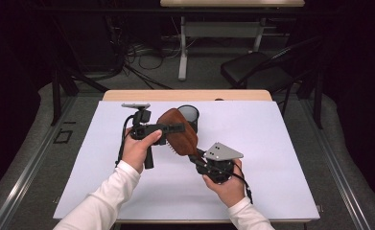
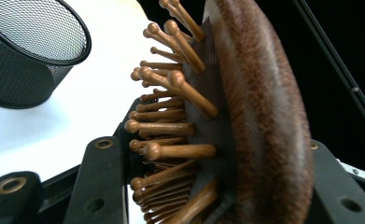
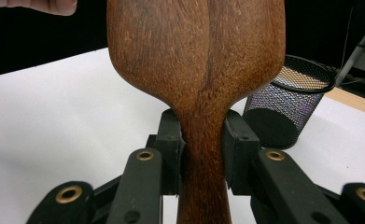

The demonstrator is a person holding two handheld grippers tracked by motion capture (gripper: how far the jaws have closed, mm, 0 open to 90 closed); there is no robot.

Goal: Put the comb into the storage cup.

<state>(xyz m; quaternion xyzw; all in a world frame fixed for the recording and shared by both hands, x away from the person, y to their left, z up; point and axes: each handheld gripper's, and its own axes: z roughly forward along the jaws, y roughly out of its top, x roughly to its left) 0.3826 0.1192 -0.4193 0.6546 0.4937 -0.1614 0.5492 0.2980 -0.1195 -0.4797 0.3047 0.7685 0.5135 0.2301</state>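
Note:
A brown wooden hairbrush [image 1: 175, 139] is held above the white table sheet [image 1: 281, 143] between both grippers. My left gripper [image 1: 178, 127] is shut across the brush head: in the left gripper view one jaw presses the wooden bristles [image 2: 171, 126] and the other the smooth back [image 2: 264, 116]. My right gripper [image 1: 195, 157] is shut on the brush handle [image 3: 202, 154], with its pads [image 3: 173, 149] clamped on the narrow neck just below the head. A black mesh cup [image 1: 189, 114] stands upright on the sheet right behind the brush, apart from it.
The wooden table edge [image 1: 185, 95] runs behind the sheet. A dark chair [image 1: 252, 67] and a desk frame [image 1: 182, 48] stand on the floor beyond. Open white surface lies to the left and right of the hands.

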